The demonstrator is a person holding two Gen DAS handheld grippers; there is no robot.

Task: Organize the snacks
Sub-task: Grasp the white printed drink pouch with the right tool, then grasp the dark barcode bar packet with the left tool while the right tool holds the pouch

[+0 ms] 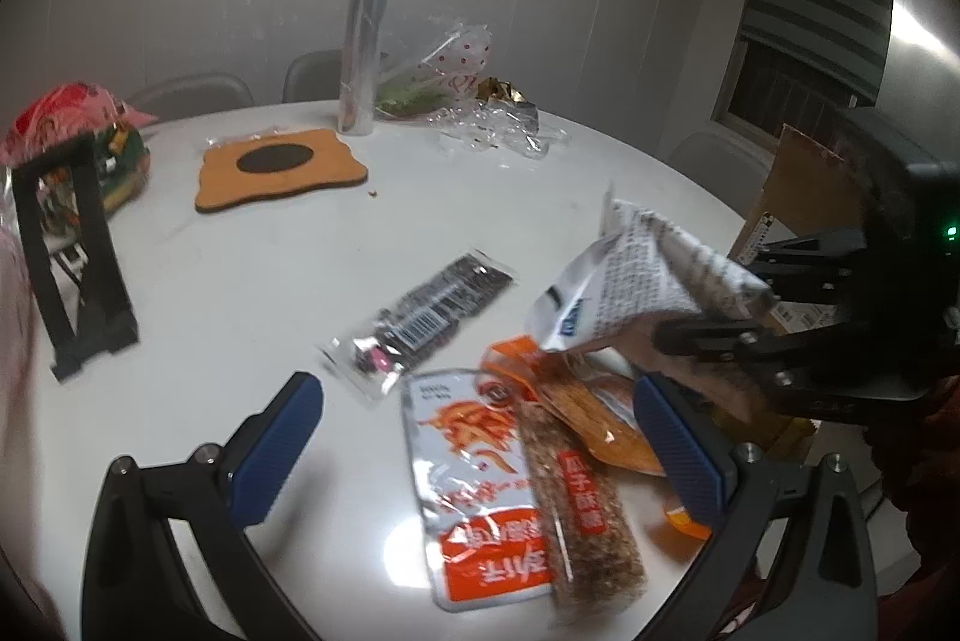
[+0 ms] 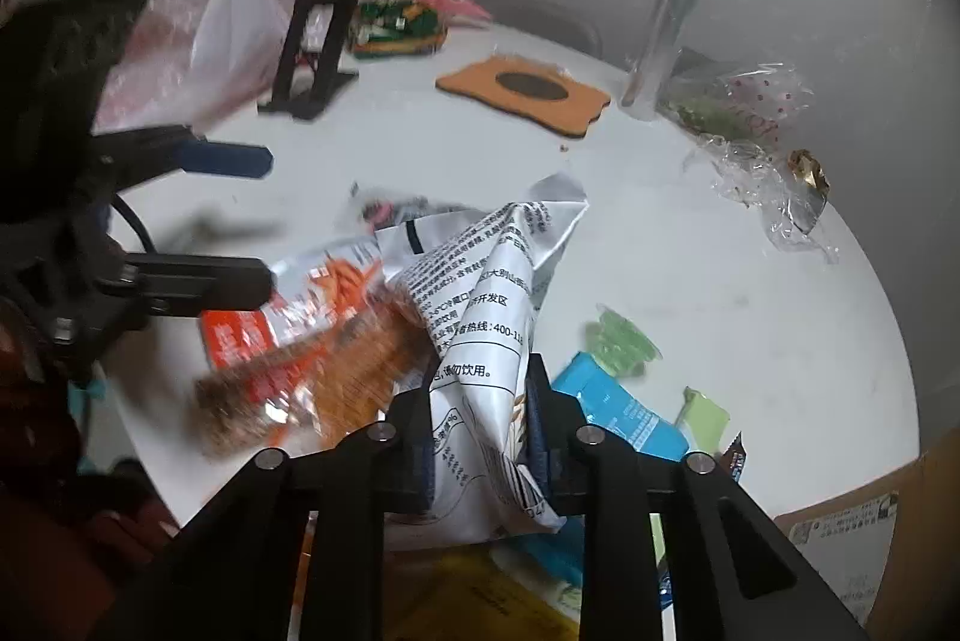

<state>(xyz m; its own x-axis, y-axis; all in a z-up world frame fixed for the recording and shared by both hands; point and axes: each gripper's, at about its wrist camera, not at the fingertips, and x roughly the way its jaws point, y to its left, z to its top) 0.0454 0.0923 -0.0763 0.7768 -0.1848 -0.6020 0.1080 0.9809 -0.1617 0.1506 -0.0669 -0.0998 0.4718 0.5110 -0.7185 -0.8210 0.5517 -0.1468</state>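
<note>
1. Crumpled white foil pouch with black print [image 2: 480, 341] sits clamped in the right gripper [image 2: 480, 419], lifted above the snack pile near the bench's near edge.
2. Left gripper [image 1: 480, 437] stands apart, straddling the orange-and-white snack packet [image 1: 468, 491] and brown grain bar [image 1: 576, 509] lying on the white round bench [image 1: 240, 281].
3. Risk: the grip is on one crumpled end, so the slick pouch may slip out or snag the pile below.

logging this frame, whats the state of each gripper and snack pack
left gripper: open, empty
right gripper: shut on the pouch
white printed pouch: crumpled, lifted off table
brown grain bar: lying on orange-white sachet
orange-white sachet: flat on table
dark clear-wrapped pack: flat on table
</note>
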